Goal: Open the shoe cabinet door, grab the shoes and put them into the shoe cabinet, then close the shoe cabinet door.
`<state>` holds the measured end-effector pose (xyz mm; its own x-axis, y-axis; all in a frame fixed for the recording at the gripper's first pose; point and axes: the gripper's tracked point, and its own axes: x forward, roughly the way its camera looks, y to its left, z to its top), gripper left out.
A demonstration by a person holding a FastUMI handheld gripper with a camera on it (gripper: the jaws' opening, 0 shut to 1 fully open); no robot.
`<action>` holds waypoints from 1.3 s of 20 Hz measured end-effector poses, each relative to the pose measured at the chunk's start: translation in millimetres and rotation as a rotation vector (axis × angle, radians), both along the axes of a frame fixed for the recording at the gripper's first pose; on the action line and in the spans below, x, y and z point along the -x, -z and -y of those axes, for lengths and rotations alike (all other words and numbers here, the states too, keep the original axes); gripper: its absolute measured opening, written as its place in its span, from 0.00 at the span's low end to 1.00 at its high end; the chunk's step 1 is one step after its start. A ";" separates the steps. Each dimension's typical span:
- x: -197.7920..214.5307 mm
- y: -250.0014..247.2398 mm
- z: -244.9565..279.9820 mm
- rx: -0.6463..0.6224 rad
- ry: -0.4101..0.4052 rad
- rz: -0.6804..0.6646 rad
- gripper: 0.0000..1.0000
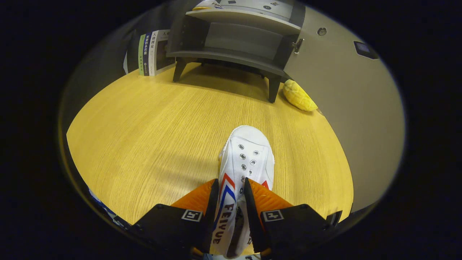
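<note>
— So what matters in this step?
— Keep the gripper (231,187) clamped on the shoe's (247,159) heel end, lift it level, and carry it straight across the worktop (144,126) to the open cabinet (234,39) at the far edge.
— And the shoe?
— White canvas, metal eyelets, red and blue side stripes. It lies mid-worktop, toe toward the cabinet, heel between the fingers.

Home-like booth: shoe cabinet (234,39), books (151,52) on table (144,126)
</note>
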<state>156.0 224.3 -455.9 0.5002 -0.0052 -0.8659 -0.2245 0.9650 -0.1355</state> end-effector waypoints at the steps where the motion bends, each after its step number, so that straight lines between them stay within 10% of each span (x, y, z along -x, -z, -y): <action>1: 0.3 1.9 0.9 -0.004 0.000 -0.014 0.41; 10: 2.3 -2.4 -6.6 -0.080 0.009 -0.028 0.02; 26: -61.7 -104.0 -50.3 -0.372 0.071 0.081 0.02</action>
